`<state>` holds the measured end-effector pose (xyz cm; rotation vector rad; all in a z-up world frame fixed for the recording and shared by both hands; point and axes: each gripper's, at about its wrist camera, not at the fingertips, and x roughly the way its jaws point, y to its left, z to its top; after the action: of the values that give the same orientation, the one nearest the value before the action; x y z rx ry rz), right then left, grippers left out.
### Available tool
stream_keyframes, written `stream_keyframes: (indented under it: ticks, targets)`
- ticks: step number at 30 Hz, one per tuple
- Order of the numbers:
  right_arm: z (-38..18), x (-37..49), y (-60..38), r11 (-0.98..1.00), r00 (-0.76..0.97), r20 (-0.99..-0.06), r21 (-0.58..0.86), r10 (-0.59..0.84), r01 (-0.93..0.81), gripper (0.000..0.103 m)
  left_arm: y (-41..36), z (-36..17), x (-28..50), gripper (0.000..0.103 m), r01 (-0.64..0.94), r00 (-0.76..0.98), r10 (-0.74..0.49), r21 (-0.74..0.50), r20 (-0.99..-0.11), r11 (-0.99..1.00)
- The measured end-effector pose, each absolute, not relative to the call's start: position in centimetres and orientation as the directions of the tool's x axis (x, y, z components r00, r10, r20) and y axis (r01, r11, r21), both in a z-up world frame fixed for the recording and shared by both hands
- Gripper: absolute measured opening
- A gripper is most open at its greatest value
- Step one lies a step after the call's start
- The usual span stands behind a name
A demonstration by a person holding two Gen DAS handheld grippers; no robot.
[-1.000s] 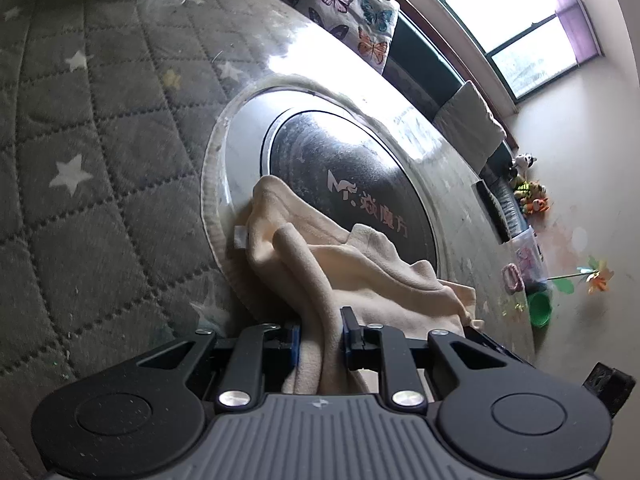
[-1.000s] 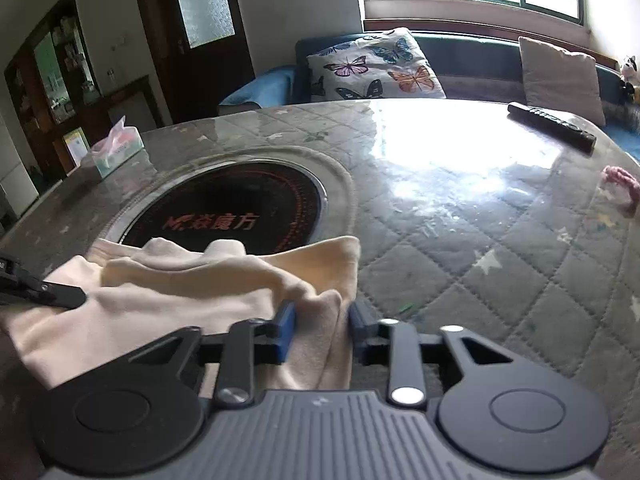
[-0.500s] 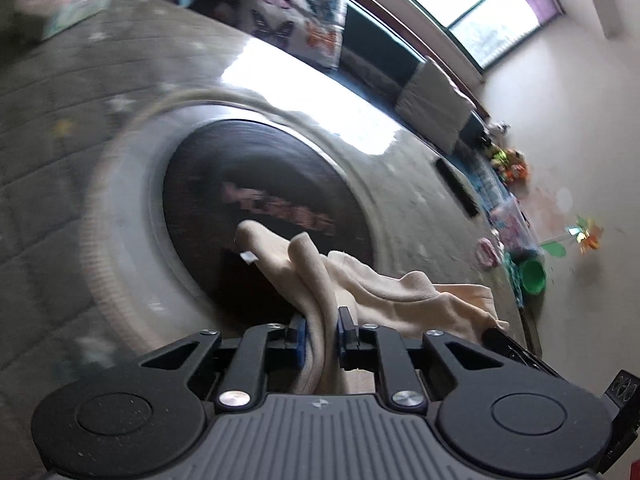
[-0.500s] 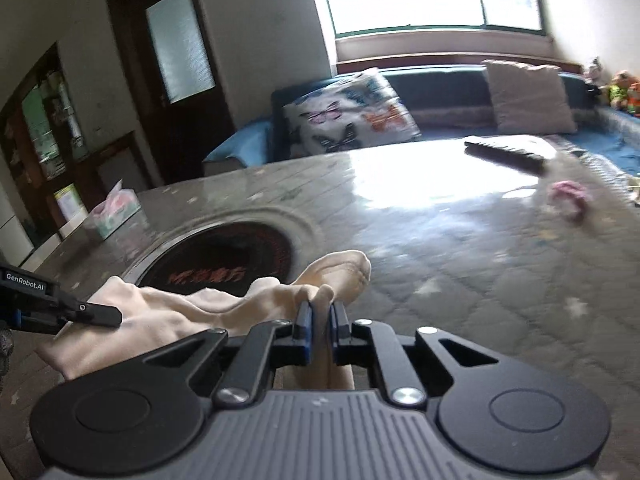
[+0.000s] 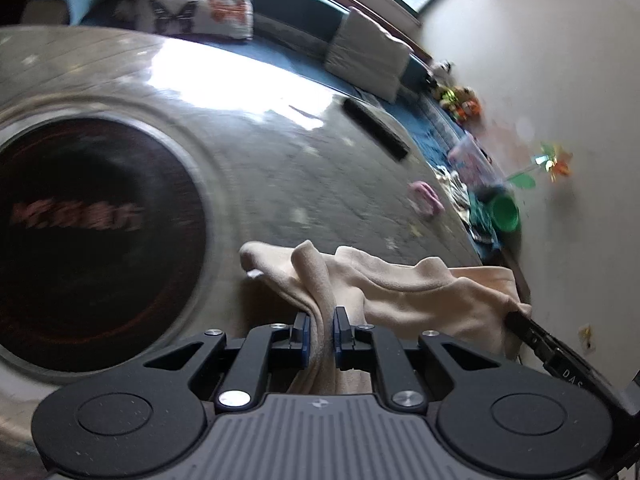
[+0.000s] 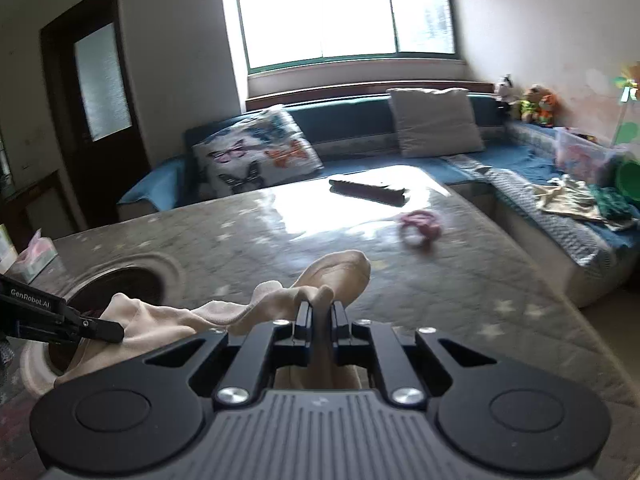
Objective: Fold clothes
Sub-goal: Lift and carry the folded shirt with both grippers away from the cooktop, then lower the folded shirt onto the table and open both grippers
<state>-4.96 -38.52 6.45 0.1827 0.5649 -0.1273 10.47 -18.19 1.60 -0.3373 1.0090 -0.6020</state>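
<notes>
A cream fleece garment [image 5: 400, 284] hangs bunched between my two grippers, lifted off the quilted table. My left gripper [image 5: 320, 330] is shut on one edge of it. My right gripper [image 6: 320, 318] is shut on the other edge; the cloth [image 6: 224, 312] sags leftward from it toward the left gripper's fingers [image 6: 96, 330]. The right gripper's fingers [image 5: 532, 332] show at the right of the left wrist view, holding the garment's far end.
The grey star-quilted table [image 6: 420, 292] has a round dark cooktop inset [image 5: 80, 236]. A black remote [image 6: 366, 190] and a pink hair tie [image 6: 420, 226] lie on it. A tissue box [image 6: 34, 256] stands at its left edge. A blue sofa with cushions [image 6: 256, 156] runs behind.
Both grippers closed fully on the garment and raised it off the table. Both views swung rightward and upward, and the cloth now hangs stretched between them.
</notes>
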Motion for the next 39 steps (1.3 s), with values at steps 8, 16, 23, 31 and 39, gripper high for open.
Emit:
stream_keyframes:
  ticks: [8, 16, 23, 31, 39]
  targets:
    - [6.5, -5.7, -43.7, 0.959, 0.830, -0.534, 0.115, -0.161, 0.260, 0.008, -25.0, 2.6, 10.8, 0.010, 0.389, 0.389, -0.587, -0.451, -0.710, 0.803]
    - [5.6, -5.4, -47.4, 0.941, 0.805, -0.553, 0.106, -0.213, 0.321, 0.008, -30.0, 2.1, 11.2, 0.010, 0.435, 0.379, -0.569, -0.401, -0.730, 0.806]
    - [4.8, -5.7, -49.0, 0.930, 0.796, -0.555, 0.099, -0.244, 0.354, 0.008, -32.0, 2.0, 11.3, 0.010, 0.459, 0.381, -0.557, -0.372, -0.738, 0.807]
    - [3.5, -5.7, -50.0, 0.913, 0.765, -0.582, 0.088, -0.277, 0.398, 0.008, -33.0, 1.3, 11.2, 0.010, 0.484, 0.389, -0.525, -0.318, -0.757, 0.815]
    - [2.5, -5.6, -50.2, 0.905, 0.735, -0.614, 0.076, -0.287, 0.418, 0.011, -33.2, 0.3, 11.3, 0.013, 0.486, 0.389, -0.490, -0.278, -0.780, 0.828]
